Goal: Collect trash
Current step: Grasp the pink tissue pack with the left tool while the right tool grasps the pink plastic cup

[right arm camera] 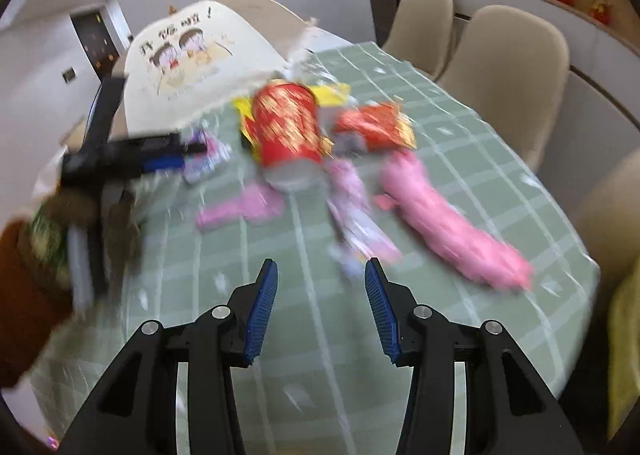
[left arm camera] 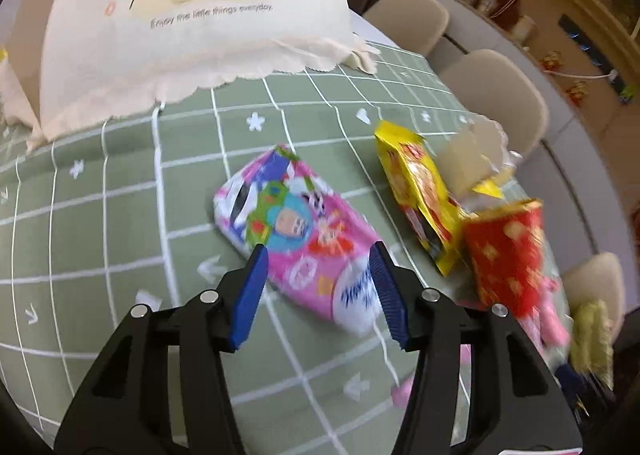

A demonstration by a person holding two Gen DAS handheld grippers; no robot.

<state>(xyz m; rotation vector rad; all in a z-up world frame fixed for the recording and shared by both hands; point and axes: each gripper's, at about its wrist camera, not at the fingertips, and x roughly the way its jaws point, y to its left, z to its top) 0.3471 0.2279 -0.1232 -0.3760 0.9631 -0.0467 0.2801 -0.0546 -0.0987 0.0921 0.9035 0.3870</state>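
- Across both views lay a green tablecloth point(left arm camera: 120, 215) with a white grid, covering the table.
- At its far end stood a cream dome-shaped food cover point(left arm camera: 192, 27) printed with cartoon figures and a line of text, its scalloped edge resting on the cloth.
- Beige chairs point(left arm camera: 496, 91) lined the far side of the table.
- Trash sat clustered mid-table: a pink printed packet point(left arm camera: 296, 231) lay flat; beside it stood a yellow snack bag point(left arm camera: 416, 191), and a red paper cup point(left arm camera: 504, 251) with gold marks just next to that.
- From the right wrist view the red cup lay on its side, with a long pink wrapper point(right arm camera: 452, 227) well to its right and a smaller pink scrap point(right arm camera: 244, 207) to its left; blur hid finer detail.
- The left gripper point(left arm camera: 320, 291) hovered with its blue pads spread on either side of the pink packet's near end, not pressing it.
- The right gripper point(right arm camera: 320, 307) was spread wide over bare cloth, nothing between its pads.
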